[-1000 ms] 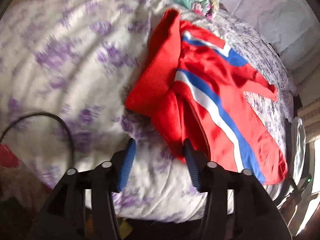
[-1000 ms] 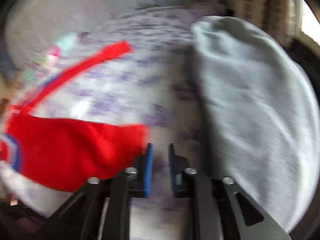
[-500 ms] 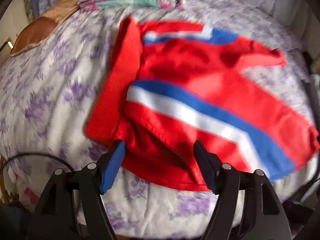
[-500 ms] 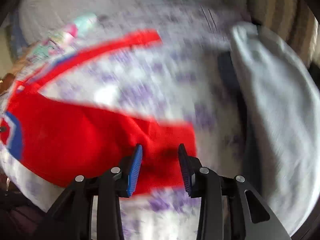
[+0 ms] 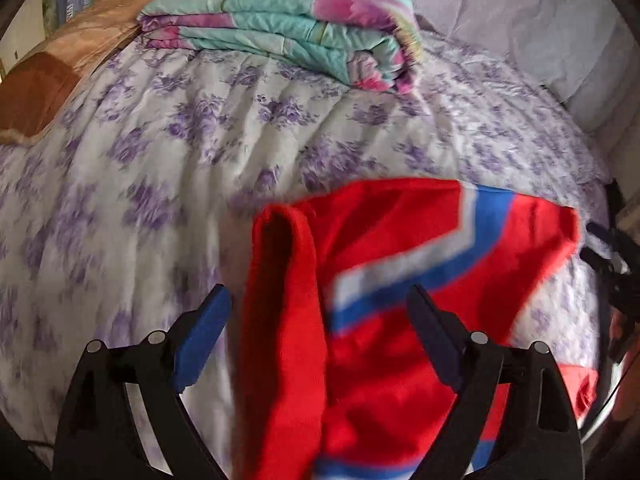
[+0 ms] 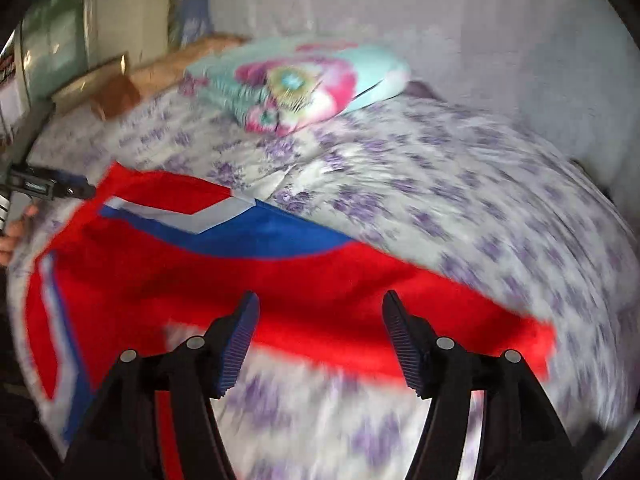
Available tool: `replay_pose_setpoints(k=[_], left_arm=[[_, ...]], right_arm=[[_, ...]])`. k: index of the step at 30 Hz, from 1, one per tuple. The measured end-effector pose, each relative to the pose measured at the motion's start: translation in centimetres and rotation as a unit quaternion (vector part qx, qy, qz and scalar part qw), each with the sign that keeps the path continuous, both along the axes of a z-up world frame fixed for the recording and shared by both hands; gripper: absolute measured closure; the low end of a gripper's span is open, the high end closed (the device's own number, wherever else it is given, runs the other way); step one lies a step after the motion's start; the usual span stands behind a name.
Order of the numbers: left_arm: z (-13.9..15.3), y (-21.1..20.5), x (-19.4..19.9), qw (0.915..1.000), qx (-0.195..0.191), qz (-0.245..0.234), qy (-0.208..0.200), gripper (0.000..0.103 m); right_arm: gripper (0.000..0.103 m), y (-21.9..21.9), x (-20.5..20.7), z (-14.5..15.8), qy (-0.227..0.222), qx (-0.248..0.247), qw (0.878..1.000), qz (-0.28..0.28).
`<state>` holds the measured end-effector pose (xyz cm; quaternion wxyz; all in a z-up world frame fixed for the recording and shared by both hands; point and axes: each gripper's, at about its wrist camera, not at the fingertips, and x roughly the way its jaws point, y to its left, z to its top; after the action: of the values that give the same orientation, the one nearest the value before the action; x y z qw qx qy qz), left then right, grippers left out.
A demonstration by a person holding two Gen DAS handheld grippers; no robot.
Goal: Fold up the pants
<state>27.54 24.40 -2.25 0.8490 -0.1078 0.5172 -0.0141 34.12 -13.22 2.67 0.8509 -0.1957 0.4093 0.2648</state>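
Red pants [image 5: 384, 320] with a blue and white side stripe lie rumpled on the bed near its front edge. In the left wrist view the red waistband [image 5: 280, 320] runs between the fingers of my left gripper [image 5: 320, 320], which is open over it. In the right wrist view a red pant leg [image 6: 320, 280] stretches across the bed. My right gripper [image 6: 320, 328] is open, with its fingertips over the leg's near edge. The left gripper also shows at the far left of the right wrist view [image 6: 48, 188].
The bed has a white cover with purple flowers [image 5: 160, 160]. A folded teal and pink quilt [image 5: 300, 32] lies at the far side, with a brown pillow [image 5: 52, 72] to its left. A pale wall [image 6: 440, 20] stands behind.
Both grippers have opened wider and swung in over the pants. The left one now straddles the waistband. The right one moved from the grey cloth side to over the pant leg.
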Motion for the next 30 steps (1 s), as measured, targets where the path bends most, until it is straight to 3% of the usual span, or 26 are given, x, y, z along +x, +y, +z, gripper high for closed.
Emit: replay_pose_setpoints(k=[4, 8, 9, 10, 11, 12, 13, 15, 21, 24, 27, 30], left_arm=[[-1.3, 0.0, 1.7, 0.9998, 0.011, -0.008, 0.013, 0.016], [-3.2, 0.1, 3.0, 0.9993, 0.018, -0.011, 0.03, 0.017], [-3.6, 0.1, 3.3, 0.9993, 0.016, -0.013, 0.033, 0.021], [-3.6, 0.0, 3.4, 0.9993, 0.015, -0.016, 0.03, 0.03], [-3.5, -0.2, 3.4, 0.9993, 0.016, -0.022, 0.024, 0.037], [-3.0, -0.5, 3.2, 0.9993, 0.015, -0.03, 0.016, 0.059], [-2.6, -0.7, 3.0, 0.9993, 0.018, -0.03, 0.008, 0.086], [-1.5, -0.8, 2.7, 0.9991, 0.03, -0.028, -0.005, 0.086], [3.4, -1.0, -0.7, 0.9961, 0.022, -0.044, -0.073, 0.087], [6.6, -1.6, -5.0, 0.9902, 0.02, -0.072, -0.118, 0.086], [7.8, -2.1, -10.1, 0.9852, 0.014, -0.104, -0.136, 0.084], [6.4, -2.5, -15.0, 0.9857, 0.002, -0.124, -0.113, 0.08]], right_arm=[[0.038, 3.4, 3.7, -3.0, 0.017, -0.017, 0.999, 0.026], [0.035, 5.5, 6.3, -6.7, 0.01, -0.071, 0.996, 0.061], [0.036, 5.4, 7.0, -7.7, 0.022, -0.075, 0.995, 0.061], [0.05, 5.2, 7.5, -8.2, 0.043, -0.058, 0.996, 0.061], [0.066, 4.4, 8.1, -8.1, 0.076, -0.009, 0.995, 0.063], [0.094, 4.1, 8.2, -7.7, 0.079, 0.001, 0.995, 0.06], [0.098, 3.9, 7.9, -7.3, 0.073, 0.002, 0.995, 0.061], [0.099, 3.6, 6.3, -5.7, 0.044, -0.003, 0.997, 0.069], [0.099, 0.5, -1.9, 2.8, -0.045, 0.054, 0.995, 0.077], [0.099, -2.1, -9.4, 6.5, -0.081, 0.077, 0.989, 0.1], [0.099, -4.0, -16.5, 6.8, -0.075, 0.09, 0.986, 0.122], [0.099, -4.7, -23.7, 3.1, -0.019, 0.092, 0.983, 0.157]])
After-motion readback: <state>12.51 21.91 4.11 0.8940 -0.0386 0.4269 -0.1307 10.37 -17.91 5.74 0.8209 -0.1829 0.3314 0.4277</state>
